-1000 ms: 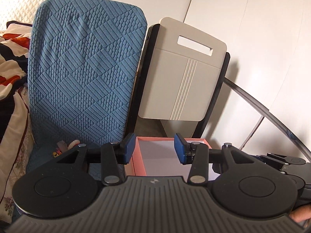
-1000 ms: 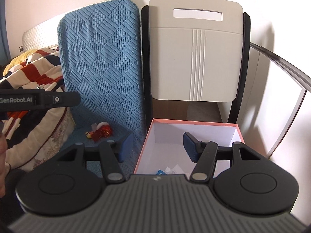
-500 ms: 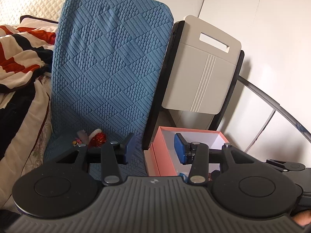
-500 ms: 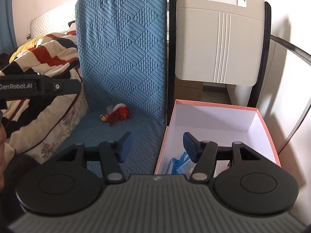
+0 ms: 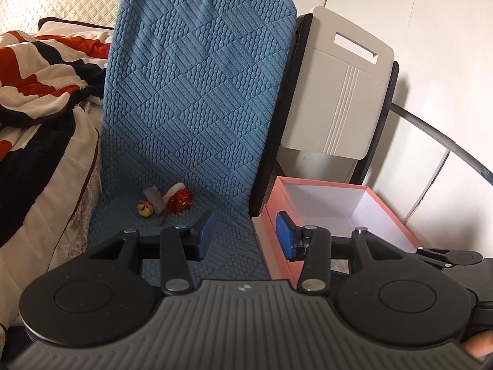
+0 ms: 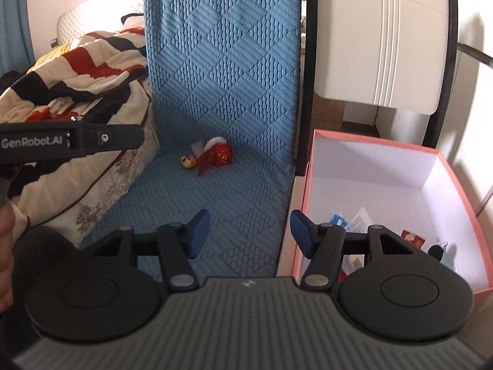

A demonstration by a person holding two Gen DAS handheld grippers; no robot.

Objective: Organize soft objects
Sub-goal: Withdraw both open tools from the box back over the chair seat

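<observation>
A small red, white and yellow soft toy (image 5: 168, 201) (image 6: 211, 155) lies on the blue quilted seat cushion (image 5: 188, 123) (image 6: 222, 185), at the foot of its backrest. To its right stands a pink box (image 5: 397, 212) (image 6: 443, 160) with a white inside; several small items (image 6: 413, 236) lie at its near end. My left gripper (image 5: 245, 235) is open and empty, hovering over the cushion's right edge and the box's left wall. My right gripper (image 6: 250, 233) is open and empty, above the same boundary, nearer than the toy.
A striped red, white and black blanket (image 5: 37, 71) (image 6: 83, 71) is heaped on the left. A folded white chair (image 5: 342, 92) (image 6: 385, 37) in a black frame leans behind the box. The left gripper's body (image 6: 67, 141) crosses the left side of the right wrist view.
Both grippers have pulled back and swung left. The toy and more of the cushion seat have come into view; the box has shifted right. Both grippers stay open.
</observation>
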